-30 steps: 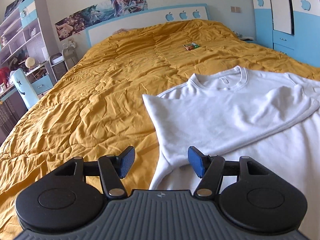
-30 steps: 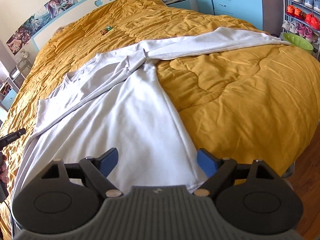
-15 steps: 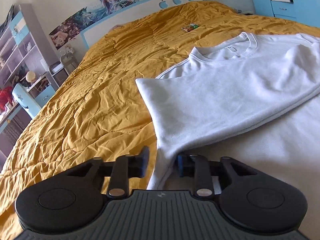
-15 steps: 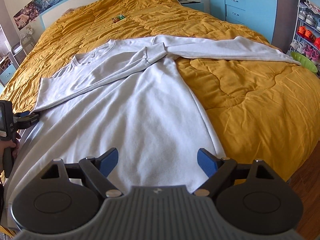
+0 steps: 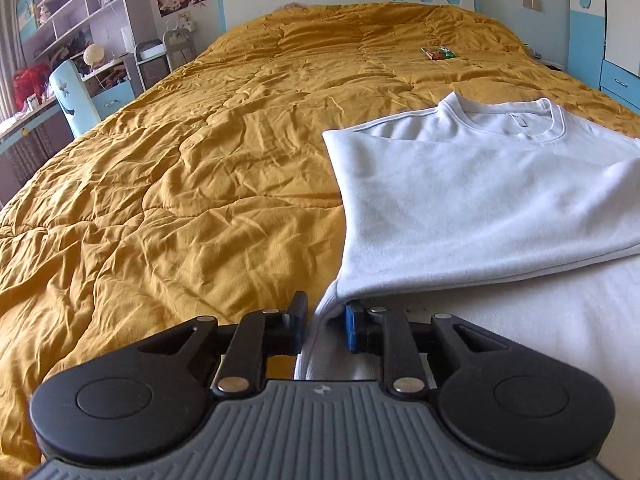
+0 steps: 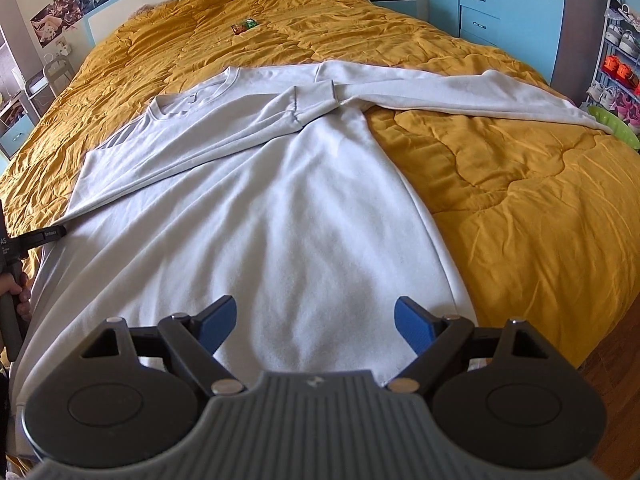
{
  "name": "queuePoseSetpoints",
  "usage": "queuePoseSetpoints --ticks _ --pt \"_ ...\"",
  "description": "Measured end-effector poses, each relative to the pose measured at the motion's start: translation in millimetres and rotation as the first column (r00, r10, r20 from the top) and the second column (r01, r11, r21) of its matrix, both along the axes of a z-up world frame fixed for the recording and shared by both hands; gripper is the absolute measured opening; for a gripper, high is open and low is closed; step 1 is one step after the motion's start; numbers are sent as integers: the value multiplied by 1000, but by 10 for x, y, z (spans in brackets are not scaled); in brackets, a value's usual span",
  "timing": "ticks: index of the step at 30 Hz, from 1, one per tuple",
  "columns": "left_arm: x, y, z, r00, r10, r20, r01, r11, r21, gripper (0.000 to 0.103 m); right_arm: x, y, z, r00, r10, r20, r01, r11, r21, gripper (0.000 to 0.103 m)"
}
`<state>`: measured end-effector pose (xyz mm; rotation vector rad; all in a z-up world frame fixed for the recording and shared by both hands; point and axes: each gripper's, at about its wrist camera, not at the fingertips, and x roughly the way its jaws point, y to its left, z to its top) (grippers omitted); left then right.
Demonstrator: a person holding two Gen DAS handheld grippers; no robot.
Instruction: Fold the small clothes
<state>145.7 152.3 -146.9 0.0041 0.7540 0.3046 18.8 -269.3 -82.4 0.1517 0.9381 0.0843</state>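
A white long-sleeved sweatshirt [image 6: 280, 216] lies flat on the mustard quilt [image 6: 520, 200], neck toward the headboard. Its left sleeve is folded across the chest; its right sleeve [image 6: 460, 92] stretches out over the quilt. In the left wrist view the sweatshirt [image 5: 480, 200] fills the right side. My left gripper [image 5: 323, 322] is shut on the sweatshirt's left side edge below the folded sleeve. My right gripper [image 6: 314, 322] is open and empty, above the sweatshirt's lower body near the hem. The left gripper [image 6: 40, 236] shows at the right wrist view's left edge.
A small colourful packet [image 6: 244, 26] lies on the quilt near the headboard [image 5: 320, 4]. Blue wardrobes [image 6: 500, 8] and a shoe rack [image 6: 620, 60] stand to the right of the bed. Shelves and a desk [image 5: 60, 60] stand to the left. Wooden floor [image 6: 616, 380] lies past the bed's foot corner.
My left gripper closed from open onto the sweatshirt's side edge. The right gripper stayed open and moved left over the sweatshirt's lower body.
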Motion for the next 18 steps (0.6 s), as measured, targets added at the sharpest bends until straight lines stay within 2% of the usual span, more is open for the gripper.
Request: queuePoseSetpoints --ticks 1,3,7,11,15,18 --pt "-54 25 9 1000 4 -3 -4 1000 -19 32 0 -22 -3 1000 -4 1 4 1000 7 82" --pt "-176 62 23 1000 15 -23 -16 999 -45 34 4 -67 -13 1000 -10 5 10 1000 12 82" --pt "-452 99 136 999 26 -29 -28 997 -79 48 31 -204 -21 999 -44 18 44 999 6 82" --pt "-717 100 325 998 27 60 -17 986 -168 56 35 -440 -2 991 -124 51 122 992 37 82" --pt "-823 93 549 987 32 155 17 951 -310 61 -34 -698 44 974 -171 148 161 984 78 82" --pt "-819 33 681 981 10 195 74 905 -419 61 -52 -943 47 959 -226 171 207 971 124 82"
